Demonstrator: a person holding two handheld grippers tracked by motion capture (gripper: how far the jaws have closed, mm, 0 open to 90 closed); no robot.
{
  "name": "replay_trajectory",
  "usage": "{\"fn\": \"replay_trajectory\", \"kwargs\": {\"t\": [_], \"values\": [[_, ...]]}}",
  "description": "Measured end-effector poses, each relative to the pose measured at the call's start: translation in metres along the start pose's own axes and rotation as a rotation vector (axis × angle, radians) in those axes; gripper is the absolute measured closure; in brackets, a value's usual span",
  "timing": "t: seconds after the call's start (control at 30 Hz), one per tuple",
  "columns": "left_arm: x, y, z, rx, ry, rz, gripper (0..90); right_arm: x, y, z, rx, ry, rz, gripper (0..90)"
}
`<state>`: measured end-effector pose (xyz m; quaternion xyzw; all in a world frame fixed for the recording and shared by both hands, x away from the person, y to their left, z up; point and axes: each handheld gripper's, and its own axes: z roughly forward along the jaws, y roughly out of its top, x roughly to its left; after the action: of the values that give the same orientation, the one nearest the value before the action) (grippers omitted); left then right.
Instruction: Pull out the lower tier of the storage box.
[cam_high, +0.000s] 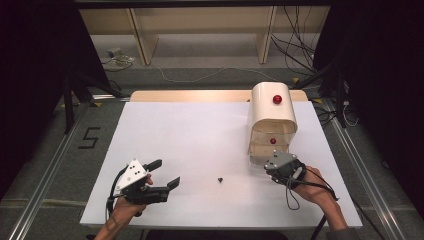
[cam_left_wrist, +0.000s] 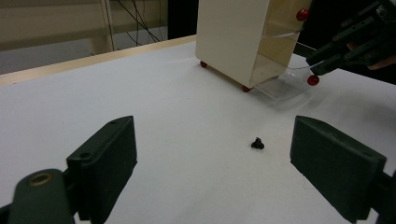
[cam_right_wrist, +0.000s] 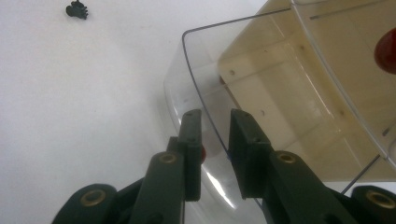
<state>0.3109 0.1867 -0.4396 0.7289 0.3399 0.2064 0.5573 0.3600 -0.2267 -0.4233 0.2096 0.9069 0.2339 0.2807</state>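
The left gripper (cam_high: 170, 176), jaws wide and empty, hovers over the desk (cam_high: 200, 130) on the near-left side of the cream box (cam_high: 272, 117). At the box's near face, the right gripper (cam_right_wrist: 215, 154) has its jaws narrowed around the clear flap (cam_right_wrist: 196, 93) by its red knob (cam_left_wrist: 313, 80). The thin edge could slip out and swing back if the hand twists.

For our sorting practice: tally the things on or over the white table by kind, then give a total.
Tools: 2, left tool and right tool
Box: 1
Black piece: 1
Total: 4
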Motion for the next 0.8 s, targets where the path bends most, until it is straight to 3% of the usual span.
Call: {"fn": "replay_trajectory", "kwargs": {"t": [0.8], "values": [[-0.0001, 0.0, 0.0, -0.001, 0.0, 0.001, 14.4, 0.0008, -0.0005, -0.003, -0.001, 0.0, -0.005, 75.0]]}}
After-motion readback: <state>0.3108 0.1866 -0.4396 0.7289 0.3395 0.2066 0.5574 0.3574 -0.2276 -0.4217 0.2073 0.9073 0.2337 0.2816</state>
